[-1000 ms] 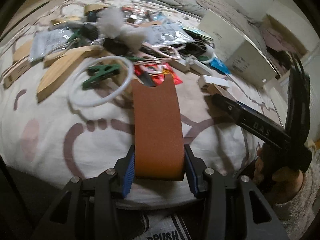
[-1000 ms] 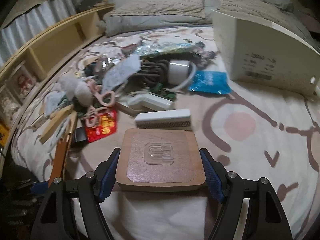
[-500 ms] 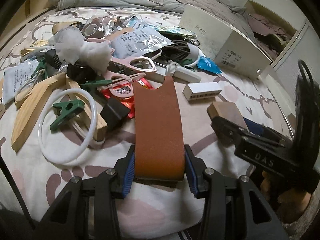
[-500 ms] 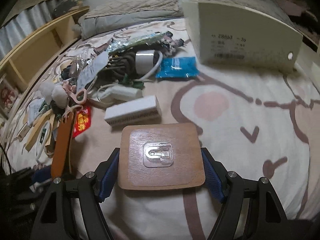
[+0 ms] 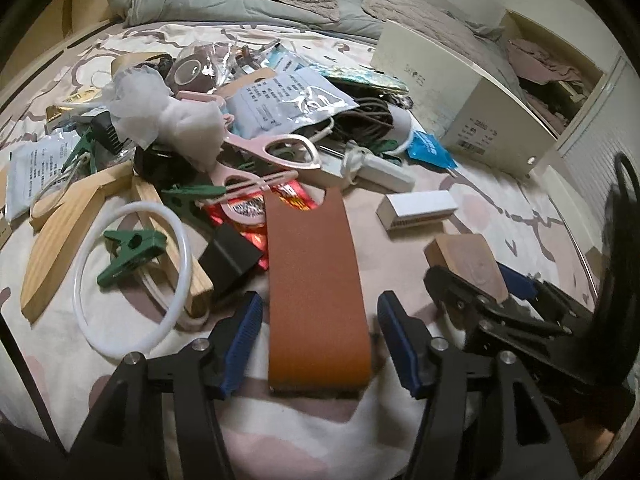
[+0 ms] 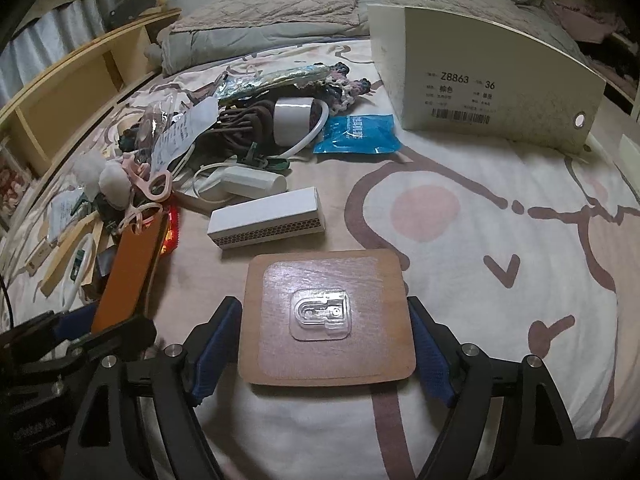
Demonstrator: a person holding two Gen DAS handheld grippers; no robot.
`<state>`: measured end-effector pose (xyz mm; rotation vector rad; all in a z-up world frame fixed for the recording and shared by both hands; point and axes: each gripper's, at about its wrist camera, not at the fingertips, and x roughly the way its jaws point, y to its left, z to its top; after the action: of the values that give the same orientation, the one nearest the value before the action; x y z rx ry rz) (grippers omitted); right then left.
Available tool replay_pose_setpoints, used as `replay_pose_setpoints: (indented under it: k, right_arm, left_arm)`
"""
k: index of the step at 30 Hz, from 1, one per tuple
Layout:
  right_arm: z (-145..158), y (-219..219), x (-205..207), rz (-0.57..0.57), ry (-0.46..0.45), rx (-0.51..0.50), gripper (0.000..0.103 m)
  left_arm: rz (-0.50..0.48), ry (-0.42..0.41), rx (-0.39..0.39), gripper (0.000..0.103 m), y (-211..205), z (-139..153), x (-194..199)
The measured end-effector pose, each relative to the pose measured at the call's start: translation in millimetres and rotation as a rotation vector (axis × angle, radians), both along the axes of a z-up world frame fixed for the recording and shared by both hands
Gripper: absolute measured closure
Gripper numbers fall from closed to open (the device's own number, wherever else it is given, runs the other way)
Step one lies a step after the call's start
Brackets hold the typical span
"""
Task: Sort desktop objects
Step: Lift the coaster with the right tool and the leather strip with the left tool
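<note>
Jaws of the left gripper (image 5: 319, 334) stand spread, clear gaps on both sides of the brown leather strip (image 5: 316, 288), which lies flat on the bed (image 6: 500, 208) between them. Right gripper (image 6: 325, 350) jaws also stand parted around the wooden block (image 6: 326, 316); contact at the pads cannot be confirmed. Block rests on the bed, just beside a white matchbox (image 6: 266, 218). Cluttered pile lies beyond, including pink scissors (image 5: 264, 160).

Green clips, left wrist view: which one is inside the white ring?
The green clip nearest the left tool, lying inside the white ring. The other green clip lies outside the ring, beside the pink scissors.
</note>
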<state>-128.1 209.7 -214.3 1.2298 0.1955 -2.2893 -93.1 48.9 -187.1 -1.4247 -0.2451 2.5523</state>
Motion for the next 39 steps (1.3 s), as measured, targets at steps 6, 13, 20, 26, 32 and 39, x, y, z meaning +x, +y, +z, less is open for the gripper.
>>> replay_pose_setpoints:
  k: [6,13,20,26,32,39]
  right_arm:
    - [0,2,-1,0.002,-0.002,-0.010,0.022]
    - [2,5,-3,-0.006,-0.010,-0.032,0.026]
    - [4,4,-4,-0.004,-0.012,-0.050,0.026]
    - [7,5,-3,0.024,-0.018,-0.074,0.026]
    - [15,8,1,0.045,-0.011,-0.122,0.026]
    - [27,10,7,0.079,-0.021,-0.188,0.026]
  left_arm:
    - [0.020,0.008,-0.032,0.049,0,-2,-4]
    - [0.045,0.031,-0.049,0.058,-4,0,0]
    - [0.054,0.043,-0.044,0.058,-7,6,4]
    - [0.061,0.047,-0.041,0.059,-7,10,7]
    - [0.073,0.060,-0.036,0.059,-10,17,10]
    - [0.094,0.087,-0.026,0.059,-8,29,19]
